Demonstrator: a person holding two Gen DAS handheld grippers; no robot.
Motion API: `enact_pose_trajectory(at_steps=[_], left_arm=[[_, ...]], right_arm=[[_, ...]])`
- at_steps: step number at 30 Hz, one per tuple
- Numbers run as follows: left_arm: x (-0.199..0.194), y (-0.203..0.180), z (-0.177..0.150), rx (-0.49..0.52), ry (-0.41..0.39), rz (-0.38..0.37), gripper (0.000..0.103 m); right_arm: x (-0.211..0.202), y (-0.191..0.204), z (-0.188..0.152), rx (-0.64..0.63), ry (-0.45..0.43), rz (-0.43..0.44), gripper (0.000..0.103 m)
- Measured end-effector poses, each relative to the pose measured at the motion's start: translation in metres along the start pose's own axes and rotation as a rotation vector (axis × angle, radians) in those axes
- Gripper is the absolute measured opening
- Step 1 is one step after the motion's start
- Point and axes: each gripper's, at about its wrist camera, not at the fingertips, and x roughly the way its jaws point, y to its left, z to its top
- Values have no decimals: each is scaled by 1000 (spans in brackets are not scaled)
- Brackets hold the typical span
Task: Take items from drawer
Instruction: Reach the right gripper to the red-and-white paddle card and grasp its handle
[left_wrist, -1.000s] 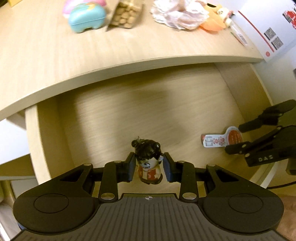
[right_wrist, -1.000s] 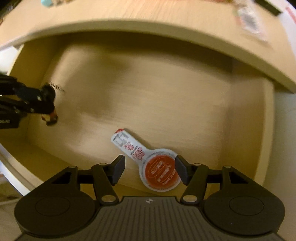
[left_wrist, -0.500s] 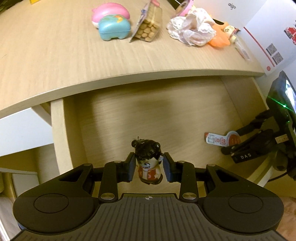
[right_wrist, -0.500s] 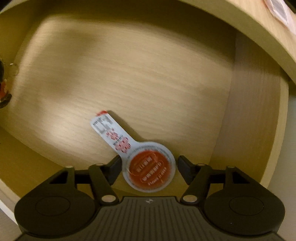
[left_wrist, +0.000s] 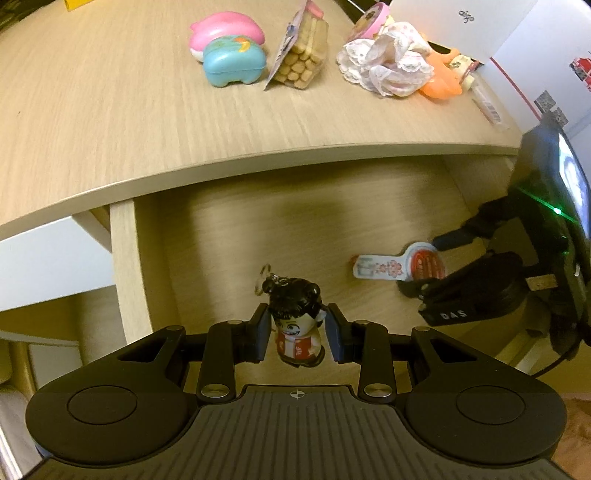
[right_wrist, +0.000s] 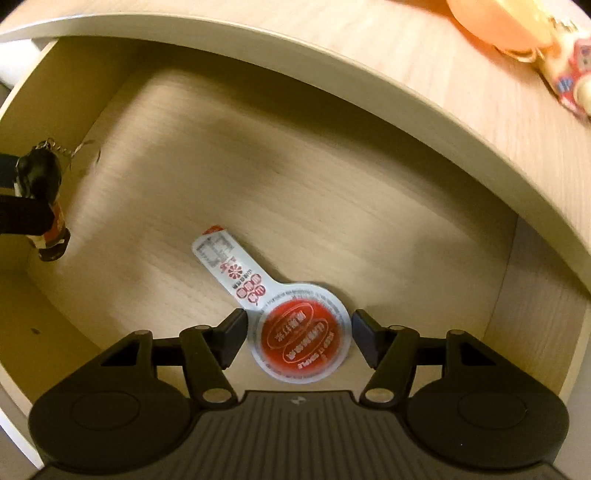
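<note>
While the pale wooden drawer (left_wrist: 125, 266) stands pulled out under the light wood desktop (left_wrist: 110, 110), the left gripper (left_wrist: 296, 332) clamps a small black-haired figurine keychain (left_wrist: 297, 332) above the drawer's left part. To the right, the right gripper (right_wrist: 299, 339), jaws apart, straddles the round red-and-white foil-lidded sachet (right_wrist: 301, 338) lying on the drawer floor, pads not pressing it.

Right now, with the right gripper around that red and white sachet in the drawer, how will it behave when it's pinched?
The sachet lies flat and looks like thin sealed film, so probably light and slippery. Its long tab will likely flop. The right gripper straddles only the round end.
</note>
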Motion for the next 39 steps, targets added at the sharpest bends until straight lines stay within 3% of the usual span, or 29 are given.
enact_pose_trajectory(at_steps=[5, 9, 11, 16, 18, 20, 21, 24, 31, 34, 39], left_arm=[[8, 2, 1, -16, 14, -4, 36], [19, 1, 2, 5, 46, 0, 36], [26, 0, 5, 16, 63, 5, 36], [50, -10, 16, 66, 94, 16, 36], [60, -16, 20, 97, 85, 29, 36], [68, -21, 23, 125, 86, 28, 36], [72, -23, 25, 131, 93, 24, 36], [81, -32, 23, 152, 114, 29, 36], [85, -40, 18, 220, 97, 16, 39], [81, -32, 20, 193, 106, -7, 37], [52, -16, 20, 121, 43, -37, 37]], right_arm=[[-8, -19, -12, 21, 12, -8, 64], [-14, -41, -22, 96, -22, -156, 64], [-26, -53, -28, 150, -75, -187, 64], [-51, -81, -43, 290, -154, -128, 64], [-59, -95, -67, 316, -169, -117, 64], [-66, -91, -80, 344, -194, -101, 64], [-63, -66, -88, 368, -211, -93, 64], [-59, -67, -96, 477, -248, -72, 67], [-44, -72, -94, 648, -168, 61, 67], [-40, -75, -83, 685, -142, 79, 67], [-17, -76, -59, 751, -70, 82, 67]])
